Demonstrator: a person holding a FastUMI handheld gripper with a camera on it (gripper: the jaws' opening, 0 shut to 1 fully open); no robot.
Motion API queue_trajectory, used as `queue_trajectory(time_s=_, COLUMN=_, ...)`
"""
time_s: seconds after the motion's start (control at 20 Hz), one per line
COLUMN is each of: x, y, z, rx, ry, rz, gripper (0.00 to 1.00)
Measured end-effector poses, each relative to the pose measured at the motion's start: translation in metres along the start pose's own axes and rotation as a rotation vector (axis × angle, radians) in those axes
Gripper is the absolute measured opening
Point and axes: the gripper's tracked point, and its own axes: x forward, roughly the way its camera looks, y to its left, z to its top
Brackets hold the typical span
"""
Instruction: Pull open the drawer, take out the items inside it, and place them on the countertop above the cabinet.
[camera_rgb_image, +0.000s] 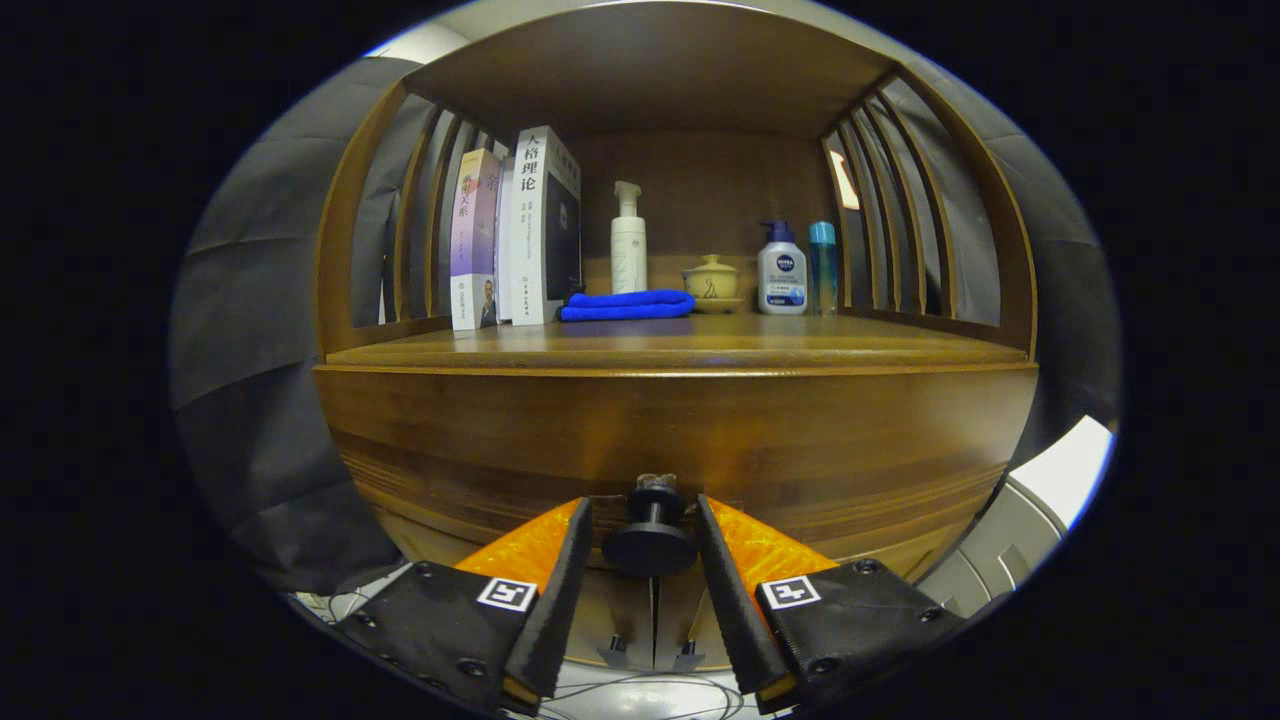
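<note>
The wooden cabinet's drawer front (820, 440) is closed, so whatever lies inside is hidden. Its black round knob (650, 546) sticks out toward me and sits between my two fingers. My gripper (642, 508) is open: the black pads (560, 580) flank the knob on both sides with a thin gap showing, and the tips reach past the knob's disc toward the drawer face. The countertop (660, 348) runs just above the drawer, with bare wood along its front.
At the back of the countertop stand several books (520, 235), a folded blue cloth (627, 305), a white pump bottle (628, 245), a lidded yellow cup (711, 282), a white-and-blue bottle (781, 272) and a slim blue bottle (823, 265). Slatted wooden sides and a top board enclose the shelf.
</note>
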Motion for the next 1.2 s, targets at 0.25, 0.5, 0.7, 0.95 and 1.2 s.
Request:
queue_trajectory(time_s=0.25, x=0.001, y=0.0, z=-0.001, rx=-0.008, ry=-0.003, rz=-0.007, gripper=0.49)
queue_trajectory(time_s=0.5, x=-0.001, y=-0.001, z=-0.002, rx=-0.011, ry=-0.003, rz=-0.018, gripper=0.42)
queue_trajectory(time_s=0.7, x=-0.002, y=-0.002, z=-0.001, rx=0.027, ry=0.027, rz=-0.02, gripper=0.25)
queue_trajectory(time_s=0.95, x=-0.031, y=-0.003, z=-0.009, rx=0.025, ry=0.04, rz=-0.031, gripper=0.25)
queue_trajectory(time_s=1.2, x=-0.072, y=0.001, z=-0.017, rx=0.012, ry=0.048, rz=-0.025, gripper=0.25)
